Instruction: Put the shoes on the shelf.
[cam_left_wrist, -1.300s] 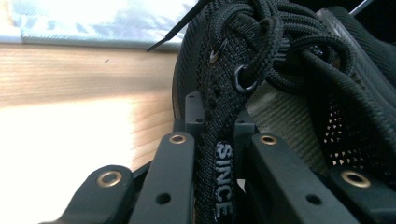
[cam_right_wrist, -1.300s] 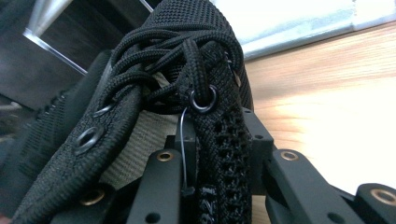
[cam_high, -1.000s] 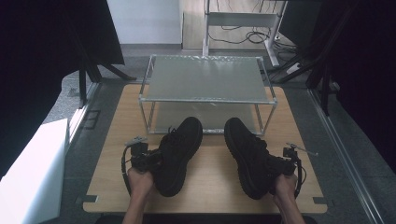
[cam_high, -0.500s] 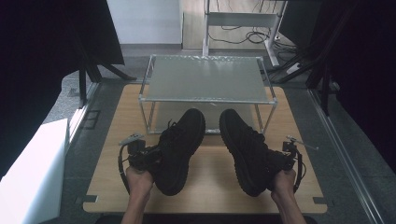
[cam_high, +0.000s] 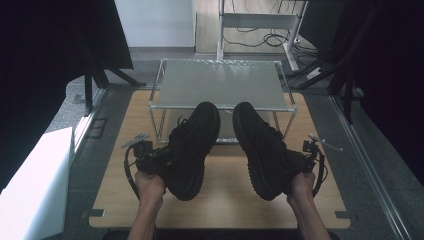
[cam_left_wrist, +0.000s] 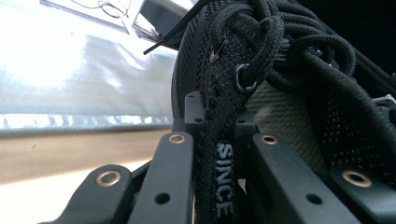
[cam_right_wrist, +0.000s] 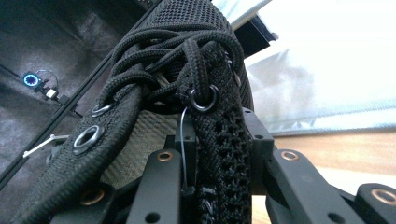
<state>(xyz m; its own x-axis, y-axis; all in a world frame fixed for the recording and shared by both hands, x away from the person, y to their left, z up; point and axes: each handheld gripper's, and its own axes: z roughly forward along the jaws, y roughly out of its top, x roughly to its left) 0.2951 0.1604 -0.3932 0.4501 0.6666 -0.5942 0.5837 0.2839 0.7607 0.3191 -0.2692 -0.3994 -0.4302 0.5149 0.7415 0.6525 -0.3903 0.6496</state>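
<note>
Two black knit sneakers with black laces hang above the wooden table (cam_high: 225, 202), toes pointing away toward the rack. My left gripper (cam_high: 152, 161) is shut on the left sneaker (cam_high: 192, 147). In the left gripper view the jaws (cam_left_wrist: 217, 126) pinch that sneaker's (cam_left_wrist: 219, 56) eyelet edge, which bears the word "SINCE". At the right, the right gripper (cam_high: 301, 161) is shut on the right sneaker (cam_high: 260, 150). Its own view has the jaws (cam_right_wrist: 217, 133) clamped on the laced edge of that sneaker (cam_right_wrist: 187, 28). A hand holds each gripper from below.
A low metal-framed rack (cam_high: 220, 82) with a frosted top stands at the table's far side, its front rail just under the toes. A white box (cam_high: 35, 185) lies left of the table. Desk legs and cables (cam_high: 260, 20) stand behind. Dark screens flank both sides.
Both hands have risen with the sneakers, whose toes now reach over the rack's front rail. The grips look the same.
</note>
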